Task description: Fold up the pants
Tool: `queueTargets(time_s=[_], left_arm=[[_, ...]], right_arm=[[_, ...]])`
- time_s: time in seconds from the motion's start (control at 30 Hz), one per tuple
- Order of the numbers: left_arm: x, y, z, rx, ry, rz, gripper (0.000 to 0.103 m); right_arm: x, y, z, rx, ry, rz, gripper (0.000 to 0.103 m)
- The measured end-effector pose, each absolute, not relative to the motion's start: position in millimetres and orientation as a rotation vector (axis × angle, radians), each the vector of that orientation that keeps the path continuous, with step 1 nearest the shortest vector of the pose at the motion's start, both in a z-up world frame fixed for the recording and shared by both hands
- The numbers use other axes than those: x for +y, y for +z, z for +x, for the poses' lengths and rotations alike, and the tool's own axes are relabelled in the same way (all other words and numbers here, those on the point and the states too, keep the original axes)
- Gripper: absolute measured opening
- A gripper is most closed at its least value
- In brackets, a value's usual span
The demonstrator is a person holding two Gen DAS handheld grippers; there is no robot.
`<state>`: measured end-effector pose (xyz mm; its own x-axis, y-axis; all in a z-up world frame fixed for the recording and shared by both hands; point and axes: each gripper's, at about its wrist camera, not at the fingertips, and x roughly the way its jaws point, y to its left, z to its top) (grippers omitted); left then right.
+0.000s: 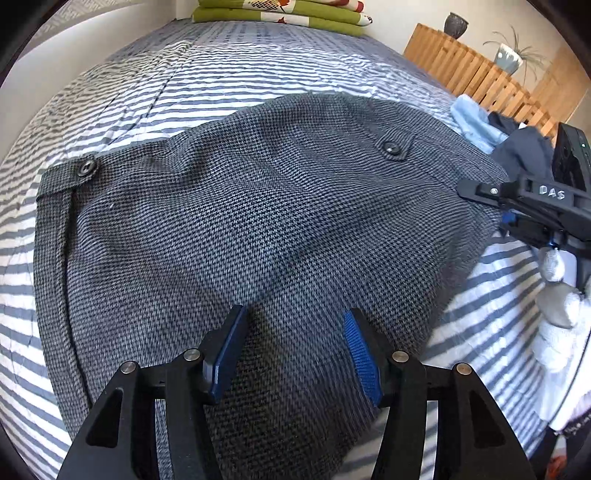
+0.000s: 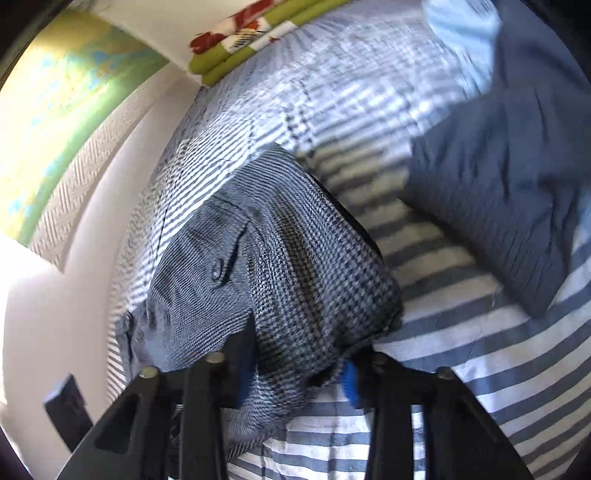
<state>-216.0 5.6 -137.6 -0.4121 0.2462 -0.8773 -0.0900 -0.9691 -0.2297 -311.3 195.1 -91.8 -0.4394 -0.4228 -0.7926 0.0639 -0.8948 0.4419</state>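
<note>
Grey houndstooth pants (image 1: 258, 206) lie on the striped bed cover, their buttoned back pockets facing up. My left gripper (image 1: 295, 350) stands open just over the near part of the cloth, its blue pads apart with nothing pinched. In the right wrist view the pants (image 2: 288, 258) are bunched up at their near edge. My right gripper (image 2: 297, 373) is shut on that thick fold, which fills the gap between its pads. Seen from the left wrist, the right gripper's black body (image 1: 535, 199) sits at the pants' right edge, with a white-gloved hand (image 1: 557, 295) behind it.
A dark blue garment (image 2: 498, 192) and a light blue one (image 2: 461, 33) lie on the bed (image 2: 461, 369) to the right of the pants. A folded green floral blanket (image 1: 280, 14) sits at the head. A wall runs along the left; a wooden slatted cabinet (image 1: 480, 70) stands beyond the right side.
</note>
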Motion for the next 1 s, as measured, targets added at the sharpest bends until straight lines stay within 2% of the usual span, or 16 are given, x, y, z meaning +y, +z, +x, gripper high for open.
queueTargets(time_s=[0.07,0.17,0.27,0.33,0.4,0.53,0.7,0.87,1.0], left_arm=[[-11.9,-127.0,-205.3,-0.320,2.489,-1.532,0.058],[-47.1,-110.0,-184.3,-0.449,2.540,-1.477,0.058],[-87.1,-99.3,-171.2,-0.592,2.555,-1.430,0.058],[-104.5,-92.9,-166.2,-0.595,2.593,-1.419,0.058],[-118.6,-87.8,-158.5,-0.585,2.641,-1.397,0.058],[-152.4,-84.0,-144.5,-0.674,2.674,-1.352,0.058],[-196.1,-82.8,-126.2,-0.781,2.717,-1.316,0.058],[-232.2,-81.7,-111.0,-0.918,2.730,-1.291,0.058],[-241.5,-85.7,-108.6,-0.925,2.713,-1.322,0.058]], right_arm=[[183.3,-68.6,-303.1,-0.309,-2.466,1.392,0.021],[152.0,-36.9,-290.6,-0.094,-2.508,1.268,0.018],[134.3,-17.3,-282.0,-0.047,-2.472,1.222,0.018],[122.3,-3.6,-281.1,-0.060,-2.452,1.194,0.017],[100.8,7.3,-275.2,0.007,-2.445,1.148,0.016],[47.4,15.1,-252.8,0.201,-2.382,1.062,0.014],[-25.9,-0.5,-204.5,0.499,-2.232,0.949,0.013],[-91.3,-54.2,-159.7,0.742,-2.044,0.927,0.013],[-120.0,-97.7,-135.9,0.918,-1.969,0.924,0.014]])
